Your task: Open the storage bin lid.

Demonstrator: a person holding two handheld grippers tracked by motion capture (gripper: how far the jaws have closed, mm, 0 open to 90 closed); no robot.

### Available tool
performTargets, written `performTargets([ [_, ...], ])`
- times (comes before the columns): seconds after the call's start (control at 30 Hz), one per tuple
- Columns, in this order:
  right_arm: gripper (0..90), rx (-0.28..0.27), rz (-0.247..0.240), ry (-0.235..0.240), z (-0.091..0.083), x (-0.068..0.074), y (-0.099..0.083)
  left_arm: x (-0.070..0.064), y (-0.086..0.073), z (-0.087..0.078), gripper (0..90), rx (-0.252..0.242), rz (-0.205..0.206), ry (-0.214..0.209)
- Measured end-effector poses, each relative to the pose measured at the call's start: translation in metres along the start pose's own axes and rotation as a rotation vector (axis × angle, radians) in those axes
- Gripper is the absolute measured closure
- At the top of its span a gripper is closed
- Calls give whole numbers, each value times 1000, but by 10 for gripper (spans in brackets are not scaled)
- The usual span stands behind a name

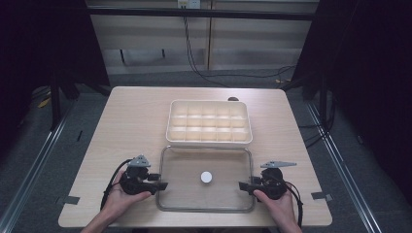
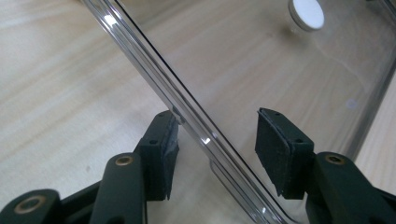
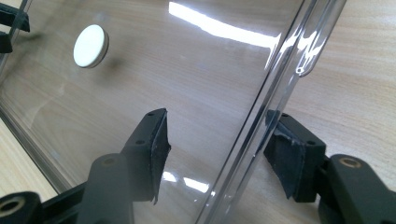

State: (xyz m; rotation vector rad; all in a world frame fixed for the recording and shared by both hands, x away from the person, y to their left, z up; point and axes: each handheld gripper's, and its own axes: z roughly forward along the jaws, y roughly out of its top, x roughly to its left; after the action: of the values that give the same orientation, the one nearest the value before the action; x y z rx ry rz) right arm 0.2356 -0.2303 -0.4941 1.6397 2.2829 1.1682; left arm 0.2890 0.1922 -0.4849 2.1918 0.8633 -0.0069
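**A:** What do your jaws have?

**B:** Nothing clamped yet. My left gripper point(image 2: 212, 149) is spread wide with the left rim of the clear lid point(image 2: 261, 60) running between its pads, one pad outside on the table point(image 2: 56, 84), one over the clear panel. My right gripper point(image 3: 217, 156) is the mirror of that: jaws apart, straddling the lid's right rim, not squeezing.

**A:** Where does the lid lie?

**B:** Flat on the wood at the near side of the table, in the high view between my two grippers point(image 1: 160, 186) and point(image 1: 241, 185). Its long axis runs left to right, so each hand has a short end. The white knob point(image 1: 206, 177) sits at the middle, equally far from both.

**A:** And the target?

**B:** I judge it to be the compartment tray point(image 1: 209, 141), straight ahead, just beyond the lid's far edge, its long side parallel to the lid's.

**A:** Room to move?

**B:** Open table left and right of the tray. The near table edge is close behind my hands, so I would close both, lift evenly and carry forward.
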Motion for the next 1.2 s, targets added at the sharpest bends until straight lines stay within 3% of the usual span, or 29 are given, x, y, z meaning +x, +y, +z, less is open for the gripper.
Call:
performTargets([
  [0.23, 402, 13, -19, -49, 0, 1, 0, -1, -4, 1, 493, 16, 3, 2],
  [0.43, 399, 12, -23, -59, 0, 2, 0, 0, -4, 1, 489, 21, 2, -5],
  [0.53, 407, 14, -31, -68, 0, 4, -1, -1, -5, 3, 451, 50, 6, -3],
  [0.87, 397, 17, -24, -66, -1, 3, -1, -2, -5, 4, 421, 49, 2, -2],
  [0.9, 397, 11, -20, -79, -1, 3, -1, -2, -5, 4, 410, 47, -13, -10],
  [0.93, 396, 1, -20, -83, -3, 2, 0, -2, -5, 4, 378, 42, -3, 16],
  [1.1, 382, -40, -10, -48, -8, -2, 0, -3, -5, 3, 387, 51, 17, 22],
  [1.2, 370, -72, -28, -19, -11, -1, 2, -3, -4, 0, 350, 26, 15, 31],
])
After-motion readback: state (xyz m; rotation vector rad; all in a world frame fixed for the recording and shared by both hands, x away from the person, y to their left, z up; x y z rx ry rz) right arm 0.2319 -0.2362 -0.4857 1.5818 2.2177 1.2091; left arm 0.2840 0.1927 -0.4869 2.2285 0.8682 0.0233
